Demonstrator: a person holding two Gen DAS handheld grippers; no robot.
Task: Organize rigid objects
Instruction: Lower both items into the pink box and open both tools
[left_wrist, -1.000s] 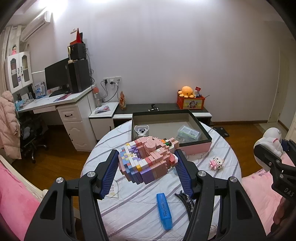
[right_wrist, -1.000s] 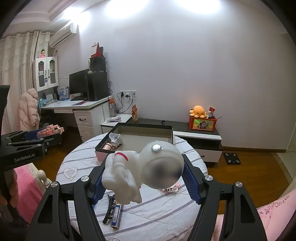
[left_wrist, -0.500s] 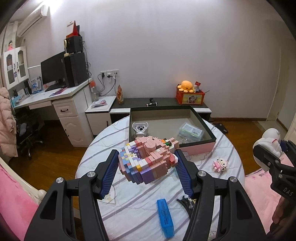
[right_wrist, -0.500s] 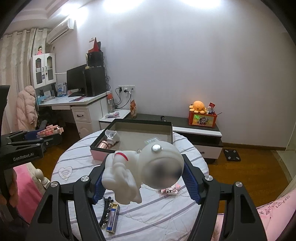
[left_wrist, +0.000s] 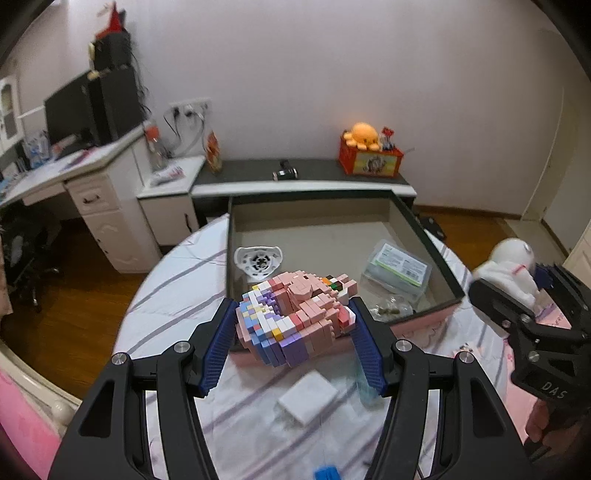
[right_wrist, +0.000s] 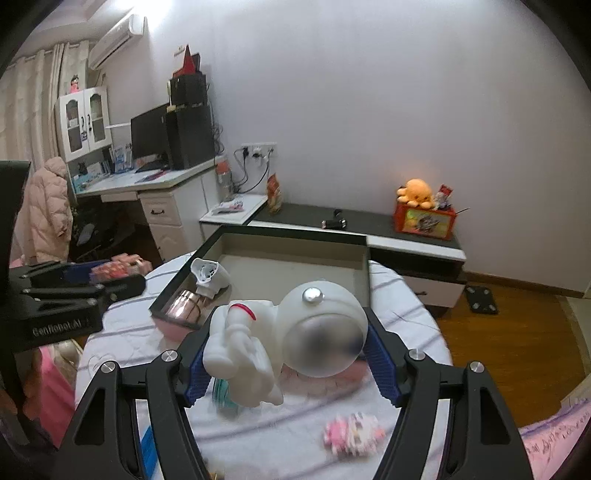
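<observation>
White packet (left_wrist: 307, 397) visible in left view only.

A pink and pastel block model (left_wrist: 295, 321) is clamped tilted between blue pads, held above the near edge of the open box (left_wrist: 424, 236). A white astronaut figure (right_wrist: 291, 339) with a round grey-visored helmet lies sideways between the other pads, over the striped table near the box.

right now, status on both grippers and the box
Left gripper shut on pink brick model, at box front edge. Right gripper shut on white astronaut figure. Box part filled; centre bare, nothing blocking.
</observation>
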